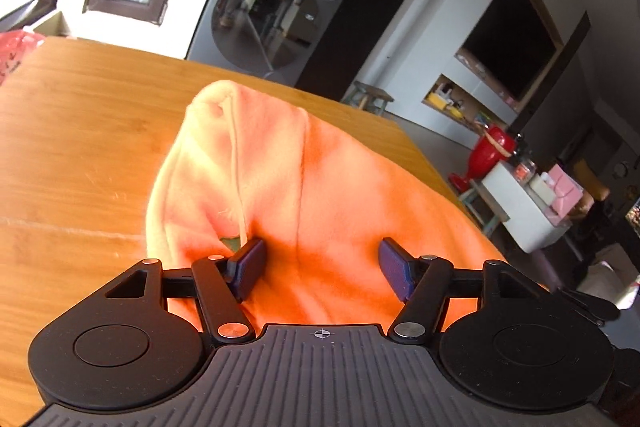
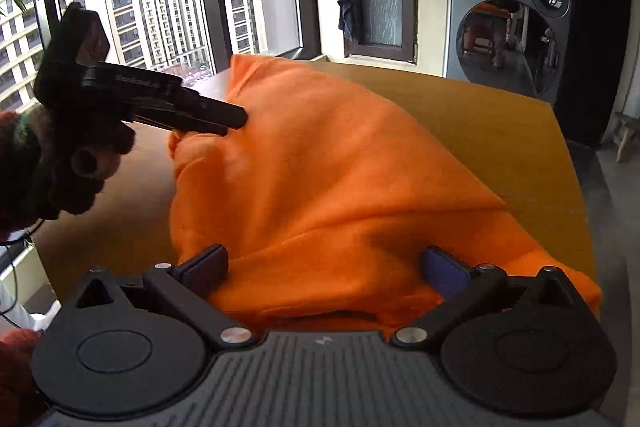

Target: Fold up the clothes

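Both grippers, left gripper (image 1: pixel 322 269) and right gripper (image 2: pixel 326 269), hold jaws apart around the orange hoodie (image 2: pixel 320 179).

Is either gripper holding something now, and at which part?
Nothing is gripped. The left gripper and right gripper are both open over the orange hoodie.

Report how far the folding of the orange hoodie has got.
Done: nothing neat yet; the orange hoodie lies bunched in a mound on the wooden table. In hand: the left gripper and right gripper sit at the fabric's near side, jaws open around it, not clamped. Left: grasping, spreading it flat, then every fold.
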